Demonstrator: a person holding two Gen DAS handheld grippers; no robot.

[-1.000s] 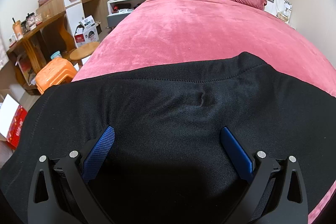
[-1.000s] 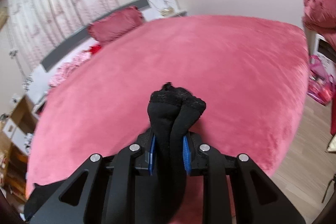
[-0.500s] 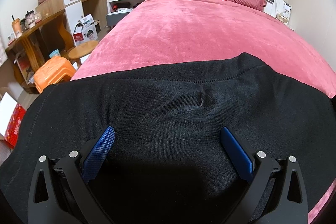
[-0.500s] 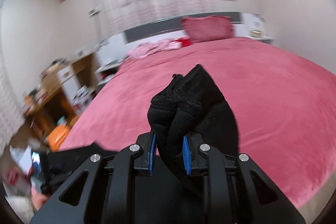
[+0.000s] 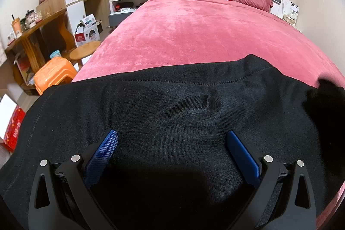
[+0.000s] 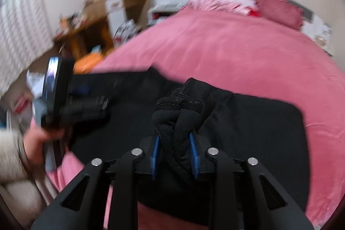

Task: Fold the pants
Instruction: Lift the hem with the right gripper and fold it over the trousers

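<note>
We've got the black knit pants (image 5: 172,118) spread across the near end of the pink plush bed (image 5: 194,36). Our left gripper (image 5: 171,143) hovers over the cloth, jaws spread wide, grasping nothing. Our right gripper (image 6: 174,143) has a bunched fold of the pants between its 2 blue pads (image 6: 155,148), jaws opening, above the flat part.
</note>
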